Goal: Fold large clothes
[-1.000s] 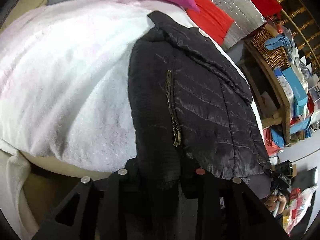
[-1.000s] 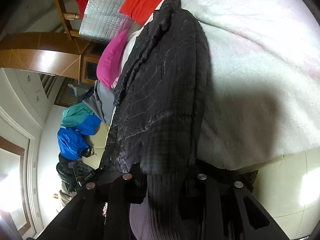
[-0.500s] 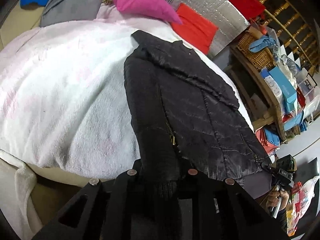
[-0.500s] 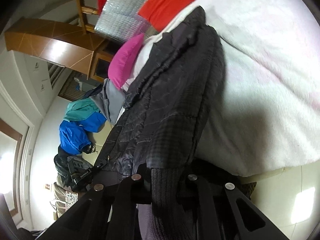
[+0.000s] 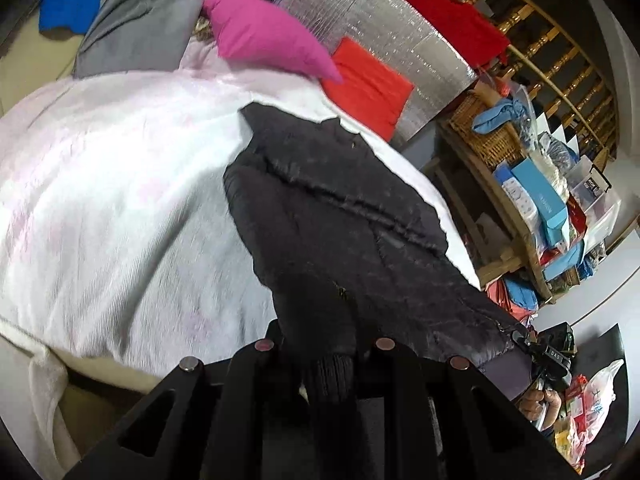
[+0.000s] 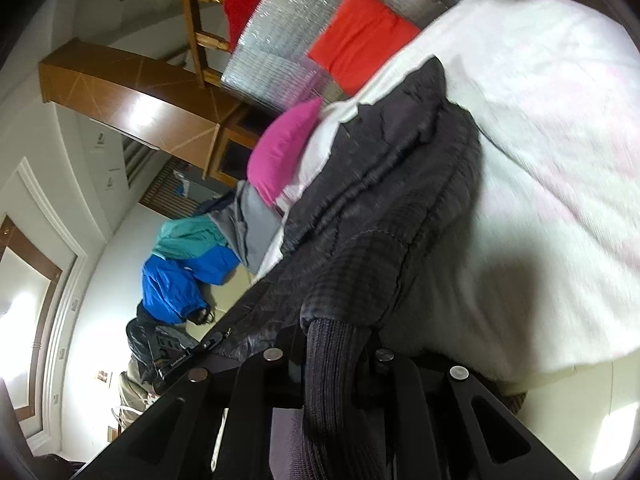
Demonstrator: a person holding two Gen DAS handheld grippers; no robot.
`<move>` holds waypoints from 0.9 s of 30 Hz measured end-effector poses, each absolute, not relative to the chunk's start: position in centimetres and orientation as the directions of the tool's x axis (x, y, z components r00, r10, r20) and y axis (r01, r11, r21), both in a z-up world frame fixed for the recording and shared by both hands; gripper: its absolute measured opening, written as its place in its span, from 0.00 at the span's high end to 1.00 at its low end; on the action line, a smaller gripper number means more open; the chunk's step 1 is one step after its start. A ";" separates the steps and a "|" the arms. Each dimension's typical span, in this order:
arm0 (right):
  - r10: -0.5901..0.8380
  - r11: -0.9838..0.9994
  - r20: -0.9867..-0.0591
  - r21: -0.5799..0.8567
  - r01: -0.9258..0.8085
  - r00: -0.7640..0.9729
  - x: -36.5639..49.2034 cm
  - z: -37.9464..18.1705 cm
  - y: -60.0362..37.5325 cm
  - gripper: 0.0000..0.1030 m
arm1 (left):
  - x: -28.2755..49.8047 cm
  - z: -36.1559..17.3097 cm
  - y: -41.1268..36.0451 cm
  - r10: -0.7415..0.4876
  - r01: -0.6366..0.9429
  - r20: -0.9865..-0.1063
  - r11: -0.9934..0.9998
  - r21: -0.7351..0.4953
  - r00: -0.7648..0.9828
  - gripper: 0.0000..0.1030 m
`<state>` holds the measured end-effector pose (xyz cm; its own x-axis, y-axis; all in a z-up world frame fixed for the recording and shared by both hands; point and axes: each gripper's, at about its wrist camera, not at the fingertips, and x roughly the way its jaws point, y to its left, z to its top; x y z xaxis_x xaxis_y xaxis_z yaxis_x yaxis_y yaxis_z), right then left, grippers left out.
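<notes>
A black quilted jacket (image 5: 340, 224) lies lengthwise on a white fleece blanket (image 5: 104, 200) over a bed, its collar end far from me. My left gripper (image 5: 326, 356) is shut on the jacket's ribbed hem at the near edge. In the right wrist view the same jacket (image 6: 384, 216) stretches away, and my right gripper (image 6: 328, 356) is shut on another part of the ribbed hem (image 6: 332, 364). Both hem corners are lifted off the bed edge. The other gripper (image 5: 548, 354) shows at the jacket's right corner.
A pink pillow (image 5: 264, 36), a red cushion (image 5: 368, 88) and a grey garment (image 5: 136, 28) lie at the bed's far end before a silver foil panel (image 5: 400, 40). A cluttered wooden shelf (image 5: 532, 200) stands right of the bed. Blue and teal jackets (image 6: 184, 264) lie beyond the bed.
Both grippers have pulled back and risen with the hem. The jacket has slid toward the near bed edge and looks stretched; more of the pillows and room shows.
</notes>
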<state>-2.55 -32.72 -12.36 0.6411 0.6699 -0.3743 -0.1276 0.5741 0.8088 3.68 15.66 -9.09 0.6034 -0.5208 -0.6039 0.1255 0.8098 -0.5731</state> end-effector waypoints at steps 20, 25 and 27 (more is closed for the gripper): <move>0.652 0.547 -0.247 0.808 -0.220 0.716 0.6 -7.4 -32.8 0.86 | 5.8 -6.0 15.3 -0.496 0.148 -0.537 0.813 -0.562 0.683 0.82; 0.642 0.550 -0.239 0.805 -0.220 0.728 1.1 -7.0 -32.9 0.87 | 6.4 -5.4 15.0 -0.470 0.138 -0.534 0.827 -0.546 0.703 0.82; 0.636 0.551 -0.240 0.806 -0.214 0.733 1.2 -7.1 -33.0 0.87 | 6.5 -5.3 14.8 -0.455 0.130 -0.541 0.836 -0.533 0.707 0.82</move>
